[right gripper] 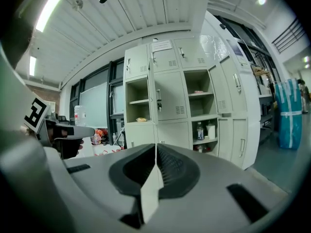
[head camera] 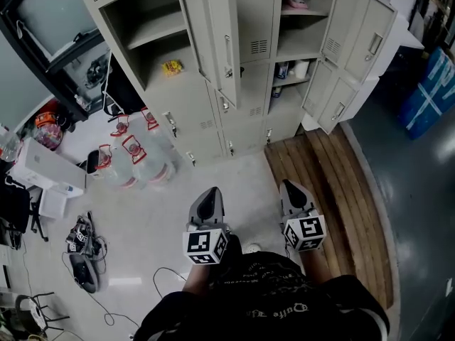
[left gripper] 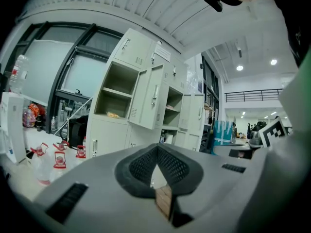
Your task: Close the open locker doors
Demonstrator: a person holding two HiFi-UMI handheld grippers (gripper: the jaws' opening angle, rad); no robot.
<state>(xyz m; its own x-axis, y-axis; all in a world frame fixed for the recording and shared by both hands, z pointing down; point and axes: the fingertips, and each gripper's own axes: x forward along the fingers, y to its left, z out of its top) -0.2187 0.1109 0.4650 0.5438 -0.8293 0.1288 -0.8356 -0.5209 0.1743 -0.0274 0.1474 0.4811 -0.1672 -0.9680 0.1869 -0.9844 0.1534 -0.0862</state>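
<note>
Holding left gripper (head camera: 208, 197) and right gripper (head camera: 291, 189) side by side, pressing both pairs of jaws together on nothing, facing open locker doors (head camera: 217, 34).

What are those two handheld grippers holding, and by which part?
Nothing. The left gripper and right gripper both have jaws shut with nothing between them, away from the lockers.

lockers (head camera: 256, 13): top cut by upper edge | yellow item (head camera: 171, 67) on shelf, upper centre: too small to ID | pink item (head camera: 297, 3), top shelf: same | bottle (head camera: 282, 70) in locker: label unreadable | blue wrapped stack (head camera: 430, 91): cut by rt edge
</note>
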